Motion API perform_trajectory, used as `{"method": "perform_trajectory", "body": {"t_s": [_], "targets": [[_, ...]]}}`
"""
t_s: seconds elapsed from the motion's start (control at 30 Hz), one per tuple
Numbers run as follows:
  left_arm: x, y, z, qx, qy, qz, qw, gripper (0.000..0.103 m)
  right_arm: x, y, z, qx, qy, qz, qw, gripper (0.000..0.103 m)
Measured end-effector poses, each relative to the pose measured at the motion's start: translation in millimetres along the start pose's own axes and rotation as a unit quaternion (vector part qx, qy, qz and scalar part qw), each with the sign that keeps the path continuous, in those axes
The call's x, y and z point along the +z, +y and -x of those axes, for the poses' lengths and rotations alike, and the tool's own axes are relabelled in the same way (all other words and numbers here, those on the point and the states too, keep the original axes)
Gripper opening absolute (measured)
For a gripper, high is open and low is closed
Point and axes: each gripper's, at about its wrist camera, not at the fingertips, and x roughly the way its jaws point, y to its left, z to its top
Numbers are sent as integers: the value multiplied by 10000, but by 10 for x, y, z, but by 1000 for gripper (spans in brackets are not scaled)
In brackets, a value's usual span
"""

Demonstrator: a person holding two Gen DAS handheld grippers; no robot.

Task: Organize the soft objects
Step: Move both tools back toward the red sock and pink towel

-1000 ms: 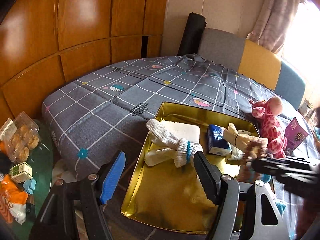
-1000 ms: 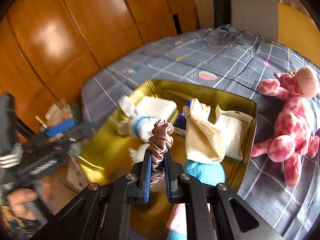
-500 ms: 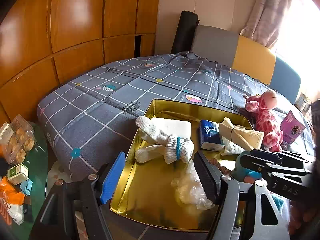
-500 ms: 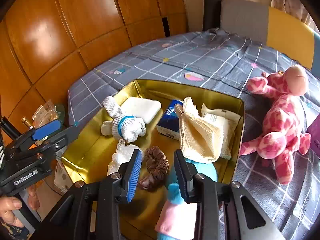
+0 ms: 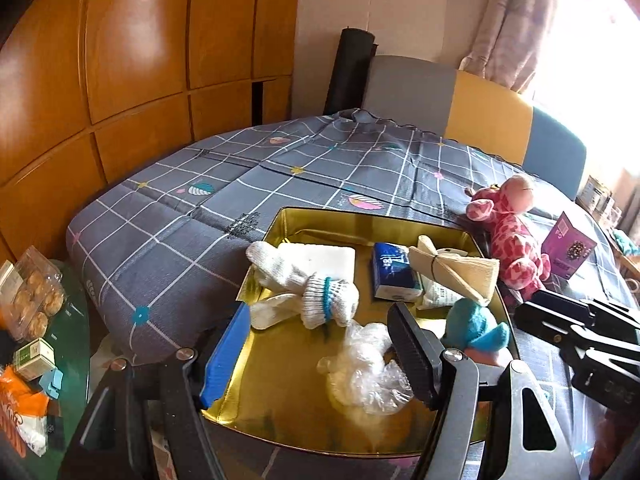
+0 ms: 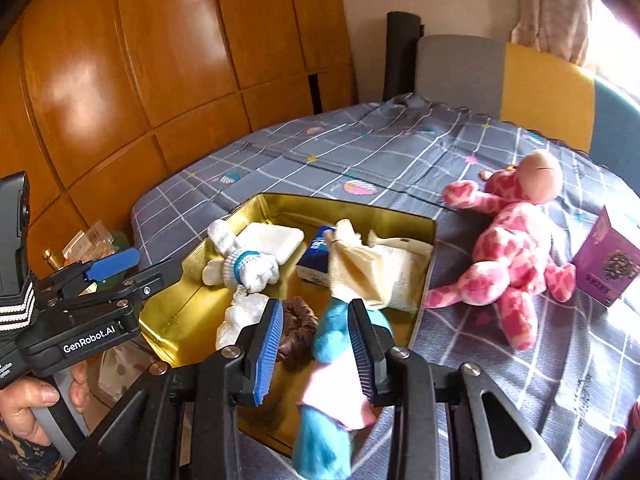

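A gold tray [image 5: 288,220] [image 6: 184,312] lies on the bed and holds white gloves [image 5: 316,296] [image 6: 248,268], a white pad [image 5: 328,254], a blue tissue pack [image 5: 390,270], a cream cloth [image 5: 460,272] [image 6: 360,268], a plastic wad [image 5: 368,368], a brown scrunchie [image 6: 298,332] and a blue-pink plush [image 5: 476,326] [image 6: 332,360]. My right gripper [image 6: 314,356] is open and empty over the tray's near edge, the scrunchie and plush between its fingers. My left gripper [image 5: 316,356] is open and empty at the tray's near left. A pink giraffe plush [image 5: 512,232] [image 6: 516,248] lies right of the tray.
A purple box [image 5: 568,250] [image 6: 612,264] stands on the bed right of the giraffe. A green side table [image 5: 72,344] with snacks and small boxes is at the left. Wooden panels [image 5: 140,60] line the wall. A grey, yellow and blue headboard [image 5: 480,108] is behind.
My right gripper opened and let the brown scrunchie drop into the tray, then drew back and up. My left gripper pulled back slightly, still open.
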Motion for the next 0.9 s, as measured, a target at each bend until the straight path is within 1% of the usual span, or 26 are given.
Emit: {"method": "perform_trajectory", "body": {"t_s": [0.3, 0.5, 0.7, 0.8, 0.9], "targets": [[4, -184, 59, -137, -39, -222, 9997, 72, -147, -341, 344, -371, -185, -317, 9986, 33], [44, -382, 98, -281, -80, -466, 9985, 72, -330, -722, 660, -854, -258, -555, 9945, 34], [60, -661, 121, -491, -82, -774, 9958, 72, -542, -1210, 1014, -1463, -305, -941, 9843, 34], [75, -839, 128, -641, -88, -980, 9931, 72, -657, -1453, 1205, -1762, -338, -1164, 9769, 34], [100, -1033, 141, -791, -119, -1180, 9898, 72, -767, -1693, 1415, -2085, -400, -1415, 9669, 34]]}}
